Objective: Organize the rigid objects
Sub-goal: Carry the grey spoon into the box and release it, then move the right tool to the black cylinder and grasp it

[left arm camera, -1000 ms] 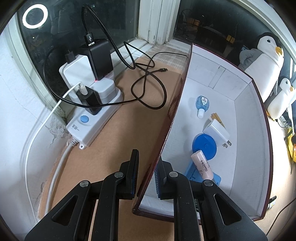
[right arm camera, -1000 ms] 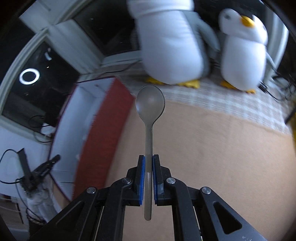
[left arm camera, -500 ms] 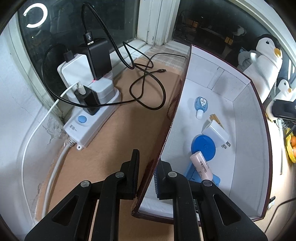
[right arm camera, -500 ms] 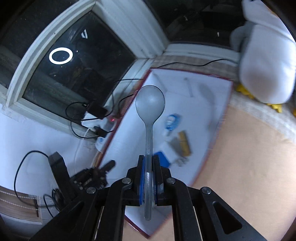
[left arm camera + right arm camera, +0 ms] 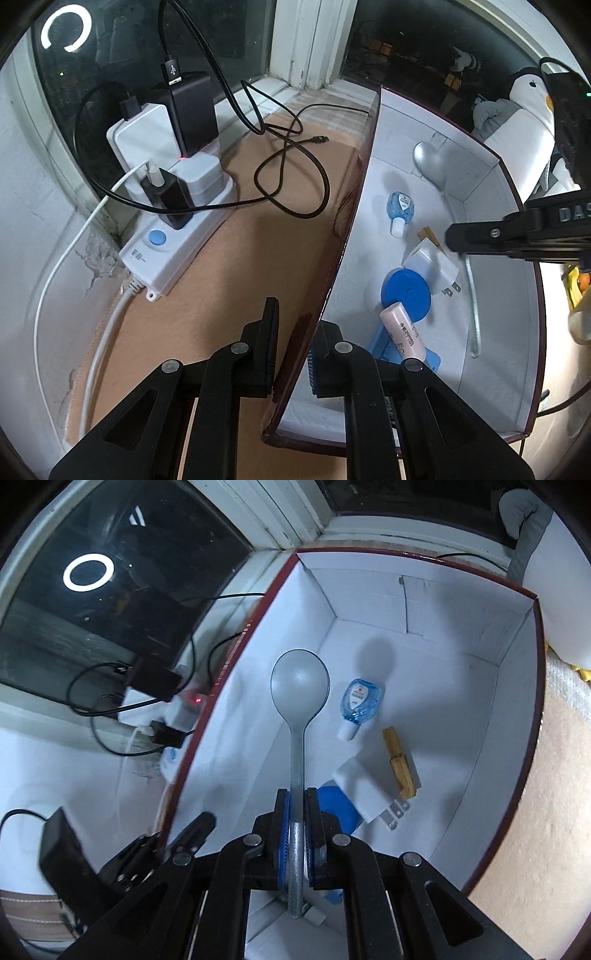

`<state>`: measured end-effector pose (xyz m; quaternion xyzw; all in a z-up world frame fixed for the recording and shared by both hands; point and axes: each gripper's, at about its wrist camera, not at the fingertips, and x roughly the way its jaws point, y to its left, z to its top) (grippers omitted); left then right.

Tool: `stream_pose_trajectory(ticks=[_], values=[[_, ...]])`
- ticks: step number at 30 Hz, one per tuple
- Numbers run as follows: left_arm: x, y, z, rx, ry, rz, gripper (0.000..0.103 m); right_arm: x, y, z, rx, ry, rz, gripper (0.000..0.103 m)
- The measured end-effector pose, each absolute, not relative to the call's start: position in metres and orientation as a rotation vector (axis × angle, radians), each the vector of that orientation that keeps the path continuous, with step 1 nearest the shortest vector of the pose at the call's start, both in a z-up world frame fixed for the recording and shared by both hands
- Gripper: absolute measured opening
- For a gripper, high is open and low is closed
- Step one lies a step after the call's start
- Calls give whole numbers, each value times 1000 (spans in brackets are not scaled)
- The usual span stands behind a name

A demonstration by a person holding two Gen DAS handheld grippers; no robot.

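Note:
My right gripper (image 5: 295,827) is shut on the handle of a grey spoon (image 5: 300,698) and holds it over the open white box (image 5: 517,686) with dark red outer walls. In the left wrist view the spoon's bowl (image 5: 430,162) hangs near the box's far wall. My left gripper (image 5: 291,347) straddles the box's near left wall (image 5: 343,240), one finger outside and one inside, closed on it. Inside the box lie a small blue bottle (image 5: 356,705), a wooden clothespin (image 5: 400,764), a white plug adapter (image 5: 365,794), a blue round lid (image 5: 406,295), a pink tube (image 5: 402,332) and a blue flat piece (image 5: 432,360).
A white power strip (image 5: 173,240) with several chargers and black cables (image 5: 288,184) lies on the brown surface left of the box, by the window. Plush penguins (image 5: 524,122) sit behind the box to the right.
My right gripper has carried the spoon from beside the penguins to over the box and lower into it. My left gripper has stayed on the box wall.

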<state>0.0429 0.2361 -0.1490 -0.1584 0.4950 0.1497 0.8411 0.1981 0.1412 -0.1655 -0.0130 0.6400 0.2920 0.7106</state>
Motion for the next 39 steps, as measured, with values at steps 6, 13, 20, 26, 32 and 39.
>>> stream_pose_trajectory(ticks=[6, 13, 20, 26, 32, 39], values=[[42, 235, -149, -329, 1044, 315, 12, 199, 149, -178, -65, 1439, 635, 7], [42, 235, -149, -331, 1044, 316, 12, 195, 160, -186, -123, 1457, 642, 7], [42, 235, -150, -322, 1045, 320, 12, 190, 165, -184, -170, 1432, 634, 23], [43, 234, -149, -314, 1050, 323, 12, 187, 158, -170, -166, 1397, 668, 26], [44, 234, -149, -313, 1055, 327, 12, 178, 144, -148, -172, 1348, 687, 26], [47, 232, -149, -302, 1069, 334, 12, 161, 96, -111, -185, 1261, 726, 31]])
